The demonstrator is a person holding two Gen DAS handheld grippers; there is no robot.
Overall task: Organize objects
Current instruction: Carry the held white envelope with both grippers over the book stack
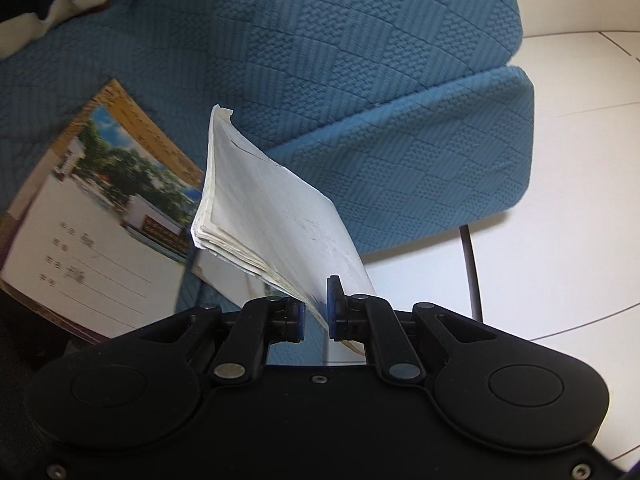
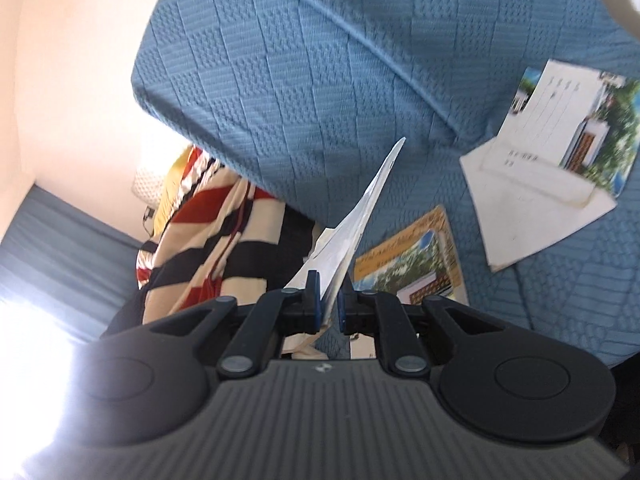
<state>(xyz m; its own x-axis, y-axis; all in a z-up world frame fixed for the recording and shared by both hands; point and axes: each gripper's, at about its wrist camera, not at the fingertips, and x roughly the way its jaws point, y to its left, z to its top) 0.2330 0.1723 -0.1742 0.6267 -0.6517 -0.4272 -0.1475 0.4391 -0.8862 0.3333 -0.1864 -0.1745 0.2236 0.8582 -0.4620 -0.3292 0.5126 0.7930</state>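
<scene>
Both pinched: left gripper (image 1: 316, 312) holds worn booklet (image 1: 272, 204); right gripper (image 2: 328, 308) thin booklet (image 2: 360, 216).

Two booklets (image 2: 424, 260) (image 2: 552, 160) side by side on the sofa seat (image 2: 540, 280)

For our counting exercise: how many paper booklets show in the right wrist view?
3: thin white booklet in the right gripper; yellow-bordered booklet lying just beyond; white photo-covered booklet farther right. Others may be hidden.

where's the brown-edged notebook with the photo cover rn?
Left wrist view: the notebook lies flat on the blue cushion, left of the white booklet that the left gripper holds.
</scene>
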